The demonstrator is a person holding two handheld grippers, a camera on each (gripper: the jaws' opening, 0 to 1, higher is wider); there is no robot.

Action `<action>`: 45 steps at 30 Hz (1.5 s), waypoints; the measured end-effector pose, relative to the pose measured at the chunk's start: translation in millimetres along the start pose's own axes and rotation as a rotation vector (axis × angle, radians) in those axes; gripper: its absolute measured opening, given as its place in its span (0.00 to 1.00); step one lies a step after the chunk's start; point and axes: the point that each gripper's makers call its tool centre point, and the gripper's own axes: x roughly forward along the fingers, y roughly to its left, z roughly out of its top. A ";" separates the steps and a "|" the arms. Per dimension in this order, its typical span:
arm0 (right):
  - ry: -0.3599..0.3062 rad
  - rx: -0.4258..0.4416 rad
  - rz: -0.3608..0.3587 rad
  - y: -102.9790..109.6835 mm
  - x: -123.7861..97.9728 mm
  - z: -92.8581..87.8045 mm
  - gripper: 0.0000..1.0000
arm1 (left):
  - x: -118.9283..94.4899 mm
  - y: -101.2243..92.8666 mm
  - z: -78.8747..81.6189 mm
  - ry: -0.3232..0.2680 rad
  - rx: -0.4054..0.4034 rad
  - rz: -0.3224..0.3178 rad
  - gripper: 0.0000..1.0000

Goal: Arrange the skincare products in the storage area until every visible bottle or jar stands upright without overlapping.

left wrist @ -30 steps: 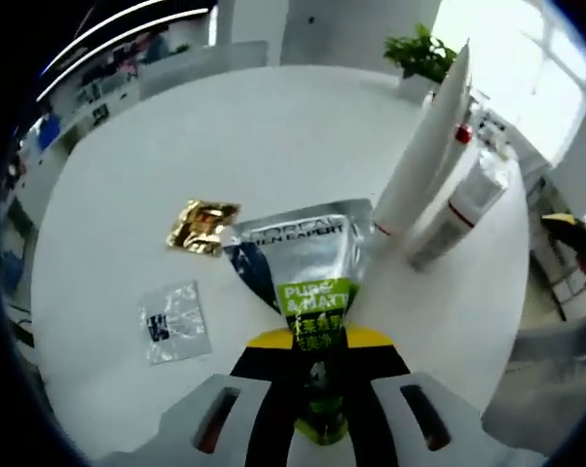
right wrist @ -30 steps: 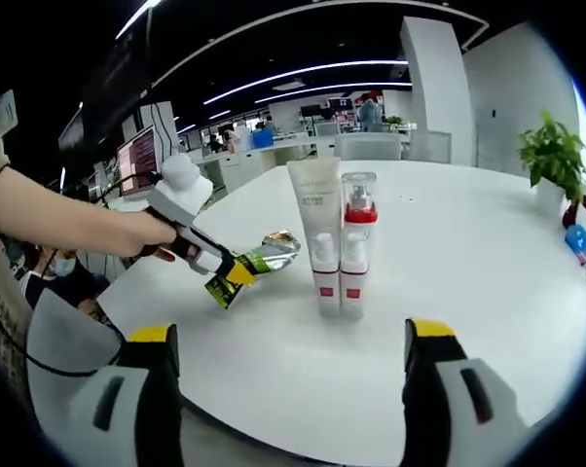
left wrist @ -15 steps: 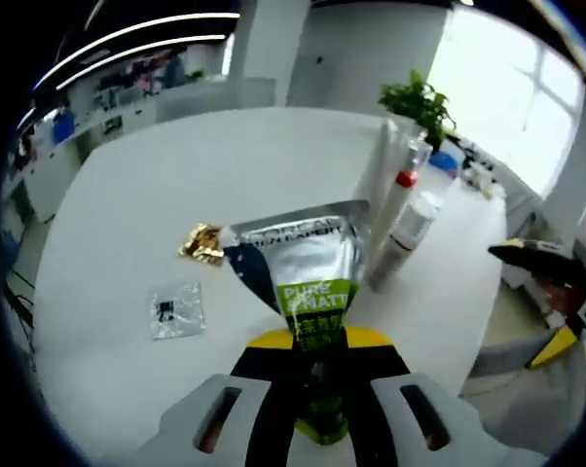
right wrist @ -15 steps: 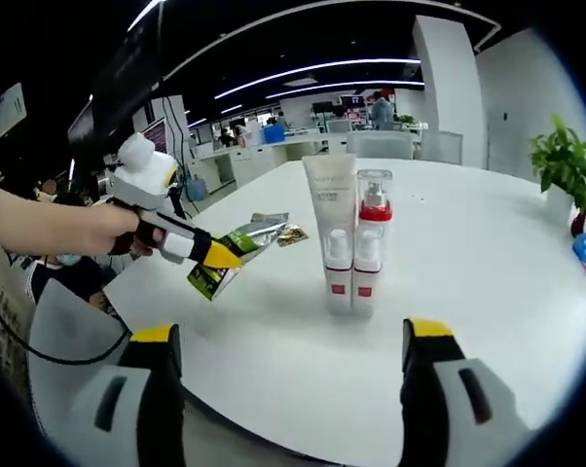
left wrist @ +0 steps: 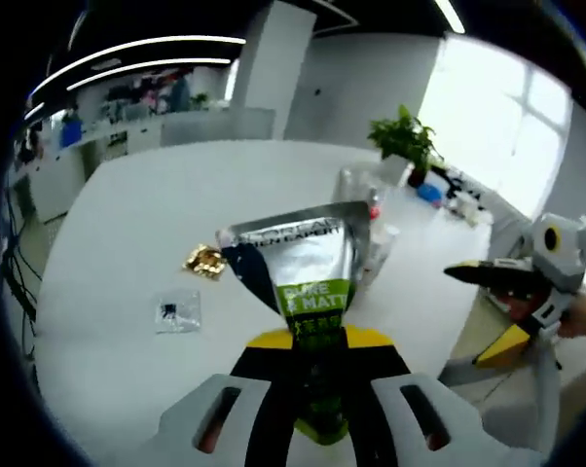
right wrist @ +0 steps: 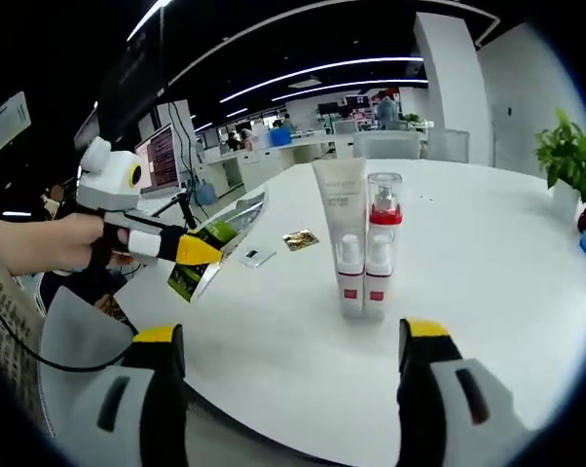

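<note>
In the left gripper view, a clear packet [left wrist: 172, 311] and a gold sachet [left wrist: 204, 260] lie left of centre on the white table [left wrist: 128, 204], while the left gripper [left wrist: 317, 375] pinches a silver L'Oréal tube [left wrist: 298, 263] (green label) at centre. In the right gripper view, the white tube [right wrist: 340, 233] and red-collared pump bottle [right wrist: 380, 243] stand upright, touching, at centre, with the right gripper [right wrist: 288, 399] spread wide at the bottom.

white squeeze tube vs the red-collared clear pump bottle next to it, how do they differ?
The white squeeze tube is opaque and stands on its cap, flat crimped end up. The clear pump bottle with a red collar is see-through at the top, with a pump under a clear cover. The tube widens upward; the bottle keeps one width. Both stand upright side by side on the white table, both with red bands near the base.
</note>
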 end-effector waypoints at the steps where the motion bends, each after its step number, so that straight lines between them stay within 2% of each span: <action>1: -0.003 0.001 0.002 0.8 0.2 1.4 0.90 | -3.2 -1.5 0.0 -0.009 -0.002 -0.002 0.11; 9: -0.040 0.070 0.057 13.9 -0.5 12.9 0.87 | -20.7 -8.0 -2.3 -0.047 -0.018 -0.006 0.12; 17: -0.086 0.085 0.203 60.3 11.7 36.7 0.81 | -31.6 -19.3 -3.3 -0.077 0.005 -0.025 0.12; 21: -0.107 0.121 0.248 71.8 18.1 48.5 0.79 | -35.5 -27.9 -1.9 -0.103 0.011 -0.048 0.12; 26: -0.154 0.192 0.284 78.4 25.6 66.1 0.74 | -39.7 -36.6 -5.7 -0.115 0.017 -0.075 0.12; 29: -0.173 0.233 0.281 77.7 31.4 72.9 0.70 | -42.8 -39.8 -5.8 -0.127 0.007 -0.081 0.12; 37: -0.171 0.292 0.296 86.0 41.8 71.7 0.60 | -48.1 -47.8 -7.4 -0.144 0.017 -0.079 0.12; 40: -0.174 0.311 0.298 87.3 42.6 70.1 0.50 | -49.7 -48.9 -8.5 -0.151 0.001 -0.081 0.12; 43: -0.153 0.317 0.291 86.3 44.2 65.2 0.32 | -50.4 -48.4 -9.5 -0.150 -0.008 -0.081 0.12; 45: -0.147 0.319 0.290 86.3 45.2 63.4 0.28 | -49.7 -47.6 -11.9 -0.141 -0.010 -0.081 0.12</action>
